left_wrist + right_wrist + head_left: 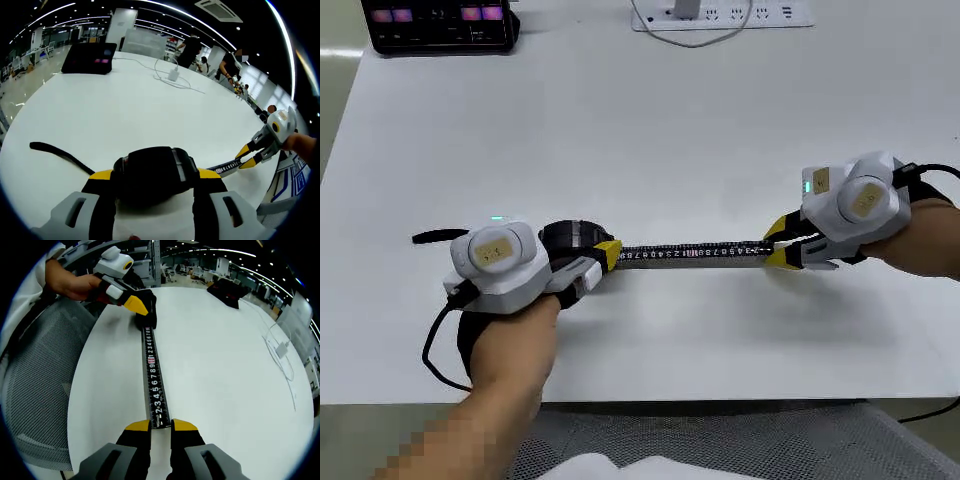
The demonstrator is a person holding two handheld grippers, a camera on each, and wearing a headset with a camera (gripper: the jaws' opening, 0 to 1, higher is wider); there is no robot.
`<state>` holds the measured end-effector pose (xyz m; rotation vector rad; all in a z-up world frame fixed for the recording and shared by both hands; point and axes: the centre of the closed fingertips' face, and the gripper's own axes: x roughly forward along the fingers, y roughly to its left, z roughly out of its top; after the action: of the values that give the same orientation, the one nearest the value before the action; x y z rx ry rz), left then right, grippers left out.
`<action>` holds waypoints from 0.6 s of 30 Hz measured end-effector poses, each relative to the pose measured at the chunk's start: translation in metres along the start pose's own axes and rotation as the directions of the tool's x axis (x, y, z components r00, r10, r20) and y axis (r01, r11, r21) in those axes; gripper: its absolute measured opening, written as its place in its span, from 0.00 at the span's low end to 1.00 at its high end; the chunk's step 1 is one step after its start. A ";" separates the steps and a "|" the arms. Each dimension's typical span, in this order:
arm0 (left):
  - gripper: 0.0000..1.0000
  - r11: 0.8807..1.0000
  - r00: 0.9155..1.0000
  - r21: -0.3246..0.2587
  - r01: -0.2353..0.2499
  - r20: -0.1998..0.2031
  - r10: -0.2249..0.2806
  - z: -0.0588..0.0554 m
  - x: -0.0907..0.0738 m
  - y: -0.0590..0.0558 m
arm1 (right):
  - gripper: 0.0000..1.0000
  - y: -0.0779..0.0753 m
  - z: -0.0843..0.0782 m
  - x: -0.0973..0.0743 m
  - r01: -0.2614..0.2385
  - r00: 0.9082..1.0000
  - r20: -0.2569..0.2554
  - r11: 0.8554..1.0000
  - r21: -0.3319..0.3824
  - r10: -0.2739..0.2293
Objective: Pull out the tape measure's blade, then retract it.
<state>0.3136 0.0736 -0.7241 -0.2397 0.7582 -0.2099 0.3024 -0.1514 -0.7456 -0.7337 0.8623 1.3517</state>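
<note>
A black tape measure case lies on the white table, with my left gripper shut on it between yellow-tipped fingers. Its dark blade with white numerals runs out rightward across the table. My right gripper is shut on the blade's end. A black wrist strap trails from the case to the left.
A dark tablet-like device sits at the far left of the table. A white power strip with a cable lies at the far edge. A mesh chair stands near the front edge.
</note>
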 end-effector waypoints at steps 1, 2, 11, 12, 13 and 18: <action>0.58 1.000 1.000 -0.001 0.000 0.000 0.000 0.000 0.000 0.000 | 0.11 0.000 0.001 0.000 -0.001 1.000 0.001 1.000 0.000 0.001; 0.58 1.000 1.000 -0.002 0.000 0.000 0.000 0.000 0.000 0.000 | 0.11 0.000 0.001 0.001 -0.001 1.000 0.002 1.000 0.000 0.001; 0.58 1.000 1.000 -0.012 0.005 0.002 -0.005 0.000 0.000 0.001 | 0.11 0.001 0.009 0.006 -0.012 1.000 0.010 1.000 0.000 0.012; 0.58 1.000 1.000 -0.013 0.006 0.002 -0.006 0.000 0.000 0.001 | 0.11 0.001 0.010 0.006 -0.013 1.000 0.011 1.000 -0.002 0.013; 0.58 1.000 1.000 -0.014 0.006 0.002 -0.006 0.000 0.001 0.001 | 0.11 0.001 0.011 0.007 -0.015 1.000 0.011 1.000 -0.004 0.015; 0.58 1.000 1.000 -0.015 0.007 0.001 -0.007 0.000 0.001 0.001 | 0.11 0.001 0.011 0.008 -0.020 1.000 0.008 1.000 -0.004 0.020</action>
<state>0.3147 0.0744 -0.7250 -0.2571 0.7580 -0.2103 0.3030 -0.1378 -0.7473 -0.7241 0.8625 1.3737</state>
